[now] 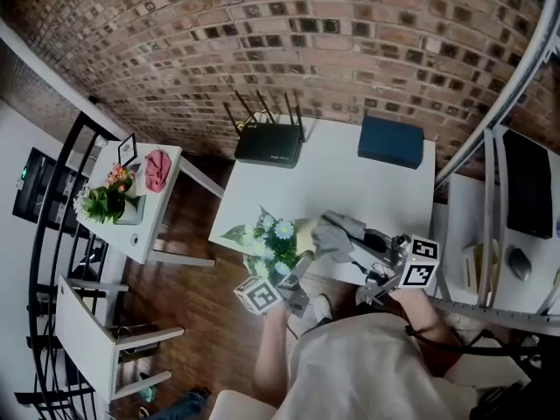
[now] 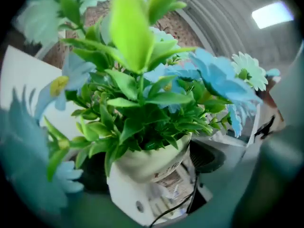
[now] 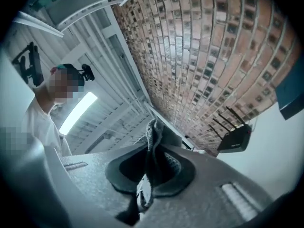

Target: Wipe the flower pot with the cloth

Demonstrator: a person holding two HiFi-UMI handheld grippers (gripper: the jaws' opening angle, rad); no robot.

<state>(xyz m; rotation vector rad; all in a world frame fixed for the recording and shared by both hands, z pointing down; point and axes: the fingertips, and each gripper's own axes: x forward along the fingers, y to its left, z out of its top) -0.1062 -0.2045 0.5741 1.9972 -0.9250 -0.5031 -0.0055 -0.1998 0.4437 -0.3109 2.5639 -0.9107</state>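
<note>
Cream, round, smooth-walled flower pot (image 2: 152,163), full of green plastic leaves (image 2: 142,103) and pale-blue artificial flowers (image 2: 213,77), sat at the near edge of the white worktop (image 1: 350,182). It was tipped, blooms toward the person's left, and seemingly held clear of the surface.

Left tongs (image 1: 299,274) were clamped across the pot's lower wall from the near side.

Grey knitted cloth (image 3: 153,137) was just beside the pot's right flank; contact could not be confirmed. Right tongs (image 3: 151,167) were pressed together on a fold of it, and the fold stood up between the pads.

Judgement: the pot is rigid, light and slick, and top-heavy from the foliage. A hard knock could chip it. Best hold is on the bare wall below the rim, never the soft stems. Wiping pressure could twist it in the grip.
</note>
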